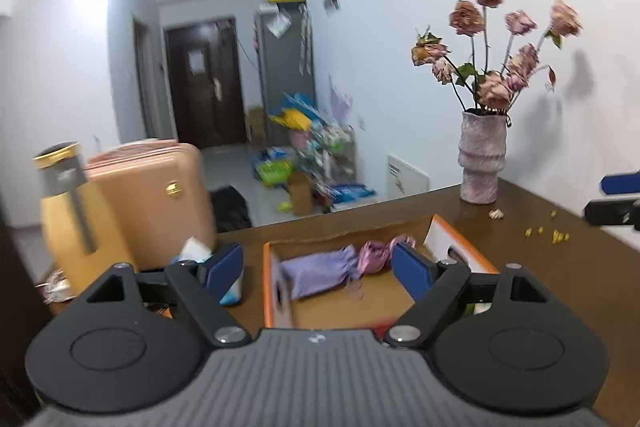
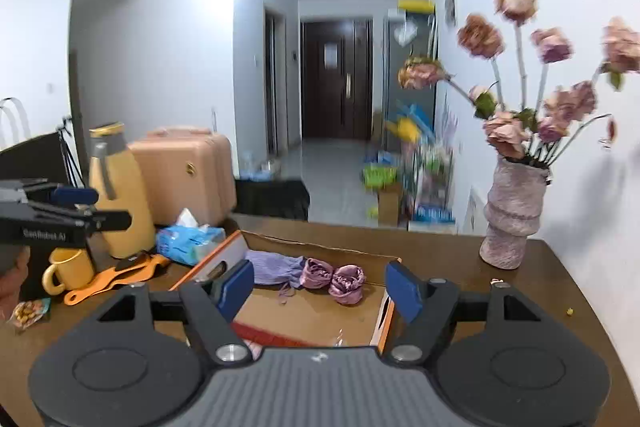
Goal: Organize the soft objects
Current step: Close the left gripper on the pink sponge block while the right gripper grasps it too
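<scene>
So the soft stuff's all in the open cardboard box [image 2: 390, 319] with orange edges: a crumpled lavender drawstring pouch [image 2: 272, 267] lying flat at the far left, and two scrunched-up pink satin pouches [image 2: 334, 279] touching, just right of it.

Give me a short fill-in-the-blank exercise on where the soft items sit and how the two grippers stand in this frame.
1. The lilac cloth pouch lies inside the open ____ box.
2. The two pink satin rolled cloths lie to the ____ of the pouch in the right wrist view.
3. The left gripper and the right gripper both hold ____.
4. The ribbed pinkish vase holds dried ____.

Missing words: cardboard; right; nothing; roses
</scene>
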The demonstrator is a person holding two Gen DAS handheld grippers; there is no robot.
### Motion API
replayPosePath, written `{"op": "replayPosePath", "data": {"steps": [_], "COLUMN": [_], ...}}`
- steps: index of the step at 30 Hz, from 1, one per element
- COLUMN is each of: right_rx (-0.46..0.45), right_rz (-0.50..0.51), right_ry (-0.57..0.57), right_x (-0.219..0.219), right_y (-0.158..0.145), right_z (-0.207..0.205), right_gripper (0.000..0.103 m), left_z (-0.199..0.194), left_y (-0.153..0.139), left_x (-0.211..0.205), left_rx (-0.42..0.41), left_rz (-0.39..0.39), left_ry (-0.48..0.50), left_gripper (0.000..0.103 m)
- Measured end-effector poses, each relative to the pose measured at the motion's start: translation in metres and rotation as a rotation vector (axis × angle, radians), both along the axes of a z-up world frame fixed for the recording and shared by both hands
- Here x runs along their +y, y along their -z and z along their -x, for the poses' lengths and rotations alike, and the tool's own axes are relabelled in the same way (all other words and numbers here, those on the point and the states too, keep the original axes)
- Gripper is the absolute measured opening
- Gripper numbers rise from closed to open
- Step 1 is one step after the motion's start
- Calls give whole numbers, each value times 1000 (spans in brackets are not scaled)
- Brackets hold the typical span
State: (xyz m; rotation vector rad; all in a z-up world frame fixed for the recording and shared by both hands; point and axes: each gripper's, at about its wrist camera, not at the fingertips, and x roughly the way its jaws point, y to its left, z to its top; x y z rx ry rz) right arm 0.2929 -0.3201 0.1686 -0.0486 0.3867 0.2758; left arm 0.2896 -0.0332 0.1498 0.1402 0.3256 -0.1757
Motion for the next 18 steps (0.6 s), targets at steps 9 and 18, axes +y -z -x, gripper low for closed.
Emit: {"op": "replayPosePath", "data": {"steps": [9, 18], "right_rx": [-74, -13], "right_rz": [-20, -94], "right_ry": [11, 32], "right_x": [-3, -21], "right_y": [122, 152], "right_z": [151, 153], "right_gripper": [87, 87], "left_z": [132, 124], "left_y": [102, 111], "left_x": [15, 0], "left_rx": [97, 151], "left_rz": [146, 94], "left_ry": [-37, -74], "left_gripper": [92, 92]}}
